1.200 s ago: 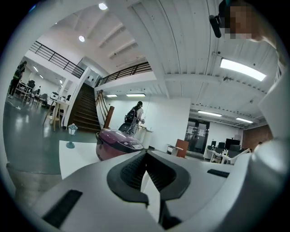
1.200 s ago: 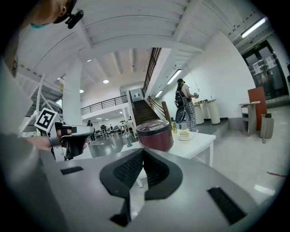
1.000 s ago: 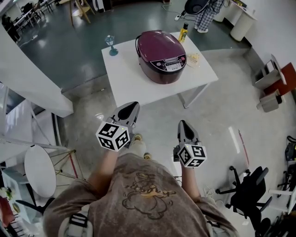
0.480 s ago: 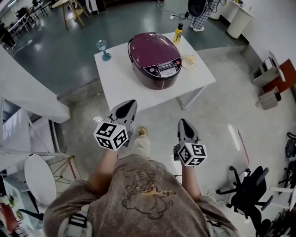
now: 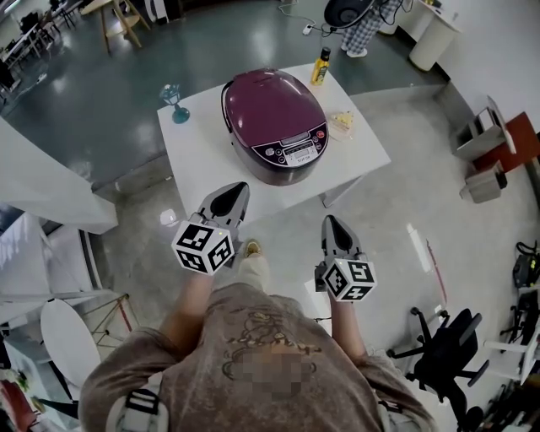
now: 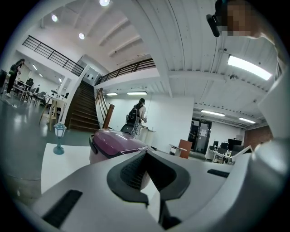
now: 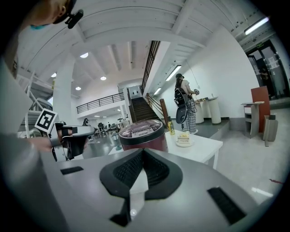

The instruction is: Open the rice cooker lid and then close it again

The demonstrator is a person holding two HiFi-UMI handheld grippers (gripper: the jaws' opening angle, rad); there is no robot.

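Note:
A maroon rice cooker [image 5: 277, 124] with its lid down stands on a white table [image 5: 202, 152], control panel facing me. It also shows in the left gripper view as the rice cooker [image 6: 113, 142] and in the right gripper view as the rice cooker [image 7: 142, 133]. My left gripper [image 5: 236, 191] hangs just short of the table's near edge, jaws shut and empty. Further right and nearer to me, my right gripper [image 5: 330, 221] is over the floor, jaws shut with nothing between them. Neither touches the cooker.
On the table stand a teal lamp-shaped ornament [image 5: 174, 103] at the far left, a yellow bottle [image 5: 320, 66] at the back and a small plate of food [image 5: 341, 122] right of the cooker. A person [image 5: 364, 21] stands beyond the table. A black office chair [image 5: 443, 354] is at my right.
Both grippers and I have come closer to the table; the rice cooker now sits lower and larger in the head view. Both pairs of jaws stayed shut.

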